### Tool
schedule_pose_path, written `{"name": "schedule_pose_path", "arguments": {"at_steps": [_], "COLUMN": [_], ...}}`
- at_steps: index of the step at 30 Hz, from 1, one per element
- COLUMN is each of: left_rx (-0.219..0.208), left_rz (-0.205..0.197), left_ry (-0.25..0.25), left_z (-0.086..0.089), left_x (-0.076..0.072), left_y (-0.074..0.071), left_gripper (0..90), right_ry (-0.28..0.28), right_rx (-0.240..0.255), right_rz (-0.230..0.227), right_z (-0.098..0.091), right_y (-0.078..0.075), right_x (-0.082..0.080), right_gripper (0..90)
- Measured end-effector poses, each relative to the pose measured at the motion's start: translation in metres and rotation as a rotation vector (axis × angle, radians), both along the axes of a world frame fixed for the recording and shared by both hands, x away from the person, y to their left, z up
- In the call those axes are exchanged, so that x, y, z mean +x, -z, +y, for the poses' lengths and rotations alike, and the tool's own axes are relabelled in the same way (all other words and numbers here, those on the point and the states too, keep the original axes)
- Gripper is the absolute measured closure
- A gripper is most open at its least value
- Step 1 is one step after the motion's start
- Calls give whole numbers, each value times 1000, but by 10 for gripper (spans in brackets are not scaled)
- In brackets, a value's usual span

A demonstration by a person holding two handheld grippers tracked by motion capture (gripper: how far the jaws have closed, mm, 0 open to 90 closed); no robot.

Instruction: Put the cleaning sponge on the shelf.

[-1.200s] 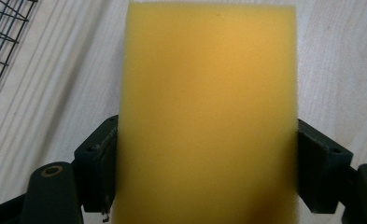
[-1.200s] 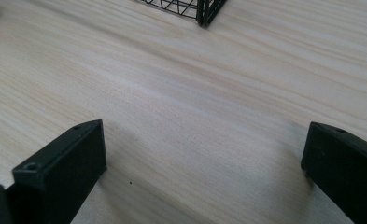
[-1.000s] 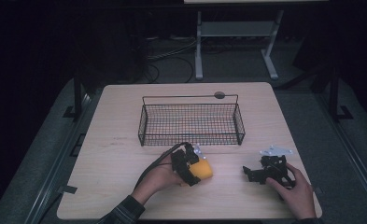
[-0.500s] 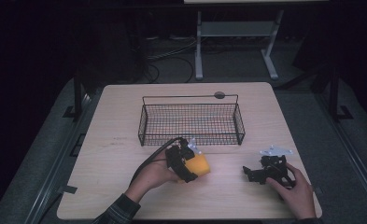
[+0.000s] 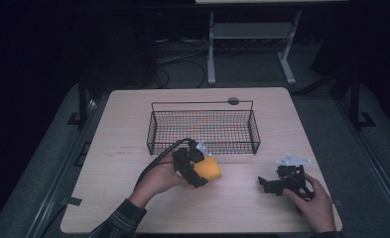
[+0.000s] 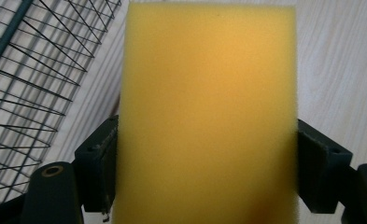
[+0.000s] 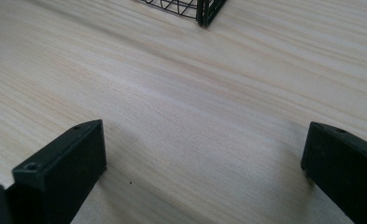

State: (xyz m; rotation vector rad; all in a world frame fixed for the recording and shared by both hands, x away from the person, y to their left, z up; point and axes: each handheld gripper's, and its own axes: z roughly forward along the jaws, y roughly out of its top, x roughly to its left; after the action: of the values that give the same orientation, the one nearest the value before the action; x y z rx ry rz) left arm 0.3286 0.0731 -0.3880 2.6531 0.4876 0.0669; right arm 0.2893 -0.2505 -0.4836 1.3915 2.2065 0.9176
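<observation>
A yellow sponge [image 5: 208, 169] is clamped between the jaws of my left gripper [image 5: 198, 169], just in front of the black wire basket [image 5: 202, 147]. In the left gripper view the sponge [image 6: 209, 112] stands tall between the two black pads [image 6: 99, 163], with the basket's mesh [image 6: 27, 84] at the left. My right gripper [image 5: 266, 184] rests low over the table at the front right, open, with bare wood between its fingers [image 7: 64, 163]. A corner of the basket [image 7: 204, 11] shows at the top of the right gripper view.
The light wooden table [image 5: 123, 129] carries the basket at its middle. A small dark round object [image 5: 233, 101] lies behind the basket near the far edge. A white stand [image 5: 247, 44] and cables sit on the dark floor beyond the table.
My left gripper has carried the sponge slightly up and toward the basket. The right gripper has stayed in place.
</observation>
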Motion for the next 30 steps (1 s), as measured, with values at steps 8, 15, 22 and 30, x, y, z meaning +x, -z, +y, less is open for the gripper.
{"name": "schedule_pose_path", "arguments": {"at_steps": [8,15,22,30], "left_rx": [13,18,23,18], "left_rz": [-1,-8,-17,-22], "left_ry": [0,-4,-20,-49], "left_z": [3,5,9,17], "left_x": [5,14,22,32], "left_y": [-10,-19,-28,-36], "left_gripper": [219,220,220,220], "right_ry": [-1,-1,0,0], "right_rx": [1,0,-1,0], "right_rz": [0,-1,-1,0], "right_z": [0,0,0,0], "right_y": [0,0,0,0], "right_x": [0,0,0,0], "right_gripper": [0,0,0,0]}}
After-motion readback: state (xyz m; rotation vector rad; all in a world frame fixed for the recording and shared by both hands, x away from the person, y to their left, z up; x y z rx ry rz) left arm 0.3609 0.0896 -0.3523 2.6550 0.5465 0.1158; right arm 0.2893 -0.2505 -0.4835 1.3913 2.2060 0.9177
